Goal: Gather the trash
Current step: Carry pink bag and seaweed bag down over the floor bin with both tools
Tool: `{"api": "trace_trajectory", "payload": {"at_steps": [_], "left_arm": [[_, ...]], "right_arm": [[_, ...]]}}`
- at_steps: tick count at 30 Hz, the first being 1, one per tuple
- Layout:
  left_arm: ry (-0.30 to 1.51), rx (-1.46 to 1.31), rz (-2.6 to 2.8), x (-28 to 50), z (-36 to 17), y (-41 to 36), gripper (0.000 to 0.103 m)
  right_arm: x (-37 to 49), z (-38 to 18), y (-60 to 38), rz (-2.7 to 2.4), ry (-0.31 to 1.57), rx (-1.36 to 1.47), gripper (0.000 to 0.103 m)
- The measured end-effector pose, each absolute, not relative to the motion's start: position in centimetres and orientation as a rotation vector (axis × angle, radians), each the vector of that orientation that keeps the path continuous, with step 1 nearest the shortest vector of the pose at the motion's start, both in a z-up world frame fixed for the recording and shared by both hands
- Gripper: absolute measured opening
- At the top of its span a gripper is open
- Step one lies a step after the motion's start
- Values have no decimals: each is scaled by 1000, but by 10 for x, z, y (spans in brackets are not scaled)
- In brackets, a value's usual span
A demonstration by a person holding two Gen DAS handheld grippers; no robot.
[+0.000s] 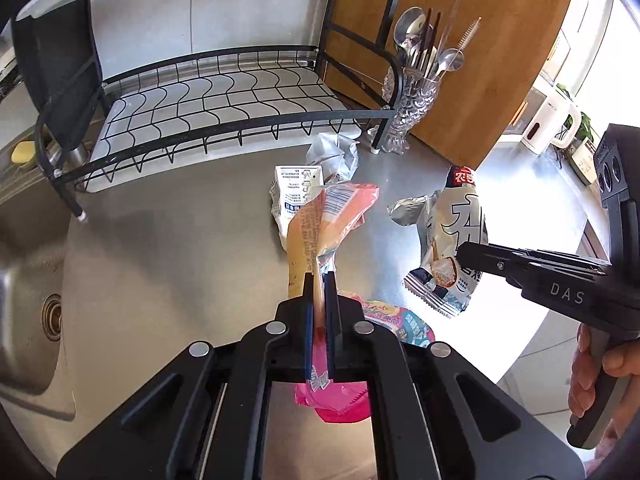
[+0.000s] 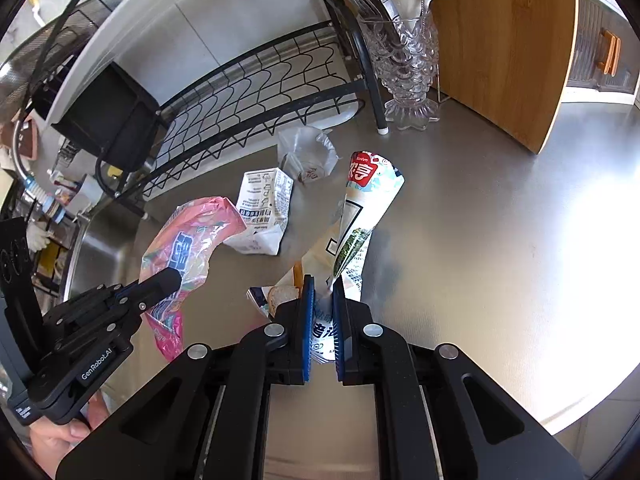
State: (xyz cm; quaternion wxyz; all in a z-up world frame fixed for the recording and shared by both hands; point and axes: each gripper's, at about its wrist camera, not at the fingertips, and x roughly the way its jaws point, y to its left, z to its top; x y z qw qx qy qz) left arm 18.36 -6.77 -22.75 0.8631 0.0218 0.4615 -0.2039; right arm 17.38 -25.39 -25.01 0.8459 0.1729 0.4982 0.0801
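Note:
My left gripper (image 1: pixel 319 280) is shut on a pink and orange snack wrapper (image 1: pixel 328 220) and holds it above the steel counter; the wrapper also shows in the right wrist view (image 2: pixel 188 236). My right gripper (image 2: pixel 323 284) is shut on a white snack bag with a red label (image 2: pixel 360 216), lifted off the counter; the bag also shows in the left wrist view (image 1: pixel 456 236). A flattened white milk carton (image 2: pixel 264 208) and a crumpled clear plastic bag (image 2: pixel 306 156) lie on the counter behind them. The carton (image 1: pixel 294 192) is partly hidden by the wrapper in the left wrist view.
A black wire dish rack (image 1: pixel 224 100) stands at the back. A glass fish-shaped holder with cutlery (image 2: pixel 408 64) stands beside it. A wooden board (image 2: pixel 500 40) leans at the right. The sink (image 1: pixel 36 280) lies to the left.

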Motion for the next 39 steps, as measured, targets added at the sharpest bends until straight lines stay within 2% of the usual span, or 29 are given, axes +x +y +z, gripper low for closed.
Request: {"api": "trace_trajectory", "payload": {"at_steps": [13, 21, 28, 39], "left_arm": [[933, -1, -317, 43, -215, -61, 3], [954, -40, -273, -33, -227, -55, 3], [1037, -82, -231, -78, -273, -35, 3], [1186, -124, -163, -102, -381, -4, 3]], "right_arm": [[61, -229, -260, 257, 1000, 303, 10], [-6, -241, -251, 333, 1025, 263, 10], [-45, -275, -228, 382, 1104, 230, 10], [-66, -374, -196, 387, 1282, 221, 10]]}}
